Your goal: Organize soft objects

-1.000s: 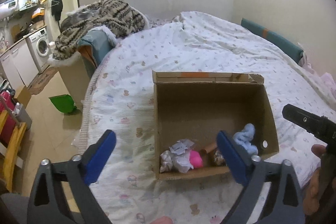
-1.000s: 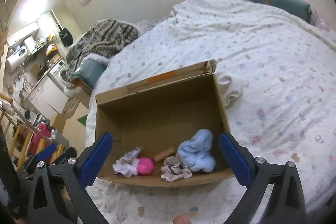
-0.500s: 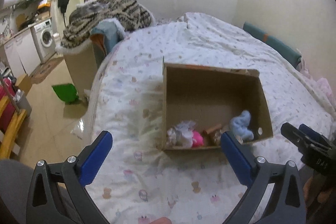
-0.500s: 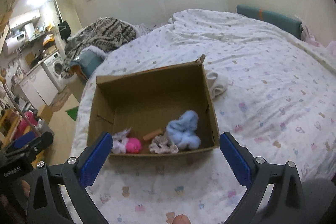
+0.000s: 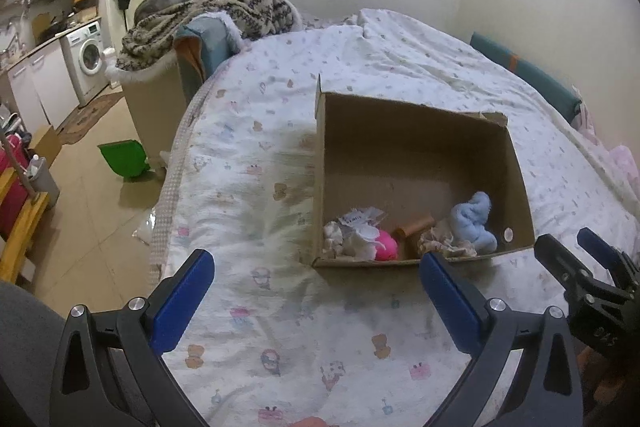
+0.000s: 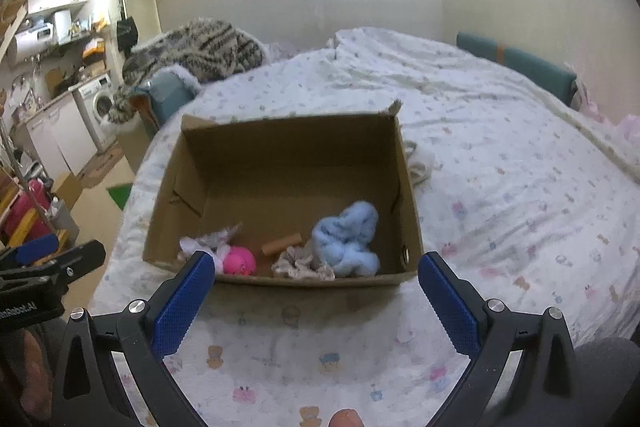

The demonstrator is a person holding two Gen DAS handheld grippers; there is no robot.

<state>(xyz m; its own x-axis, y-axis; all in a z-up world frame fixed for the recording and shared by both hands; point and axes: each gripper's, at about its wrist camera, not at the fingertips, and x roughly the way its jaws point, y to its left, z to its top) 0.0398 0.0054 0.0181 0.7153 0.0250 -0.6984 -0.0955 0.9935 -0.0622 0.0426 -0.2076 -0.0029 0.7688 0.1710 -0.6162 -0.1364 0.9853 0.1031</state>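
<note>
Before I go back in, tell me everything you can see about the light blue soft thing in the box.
The light blue soft item is a fuzzy, crumpled bundle that looks like fleece or plush, folded into lobes. It lies loose on the floor of the open cardboard box, in the near right corner, close to the right wall. A beige frilly fabric piece lies against its left side. Neither gripper touches it; both are open, short of the box.

My left gripper and right gripper, black frames, blue textured pads, silver screws, white lettering
</note>
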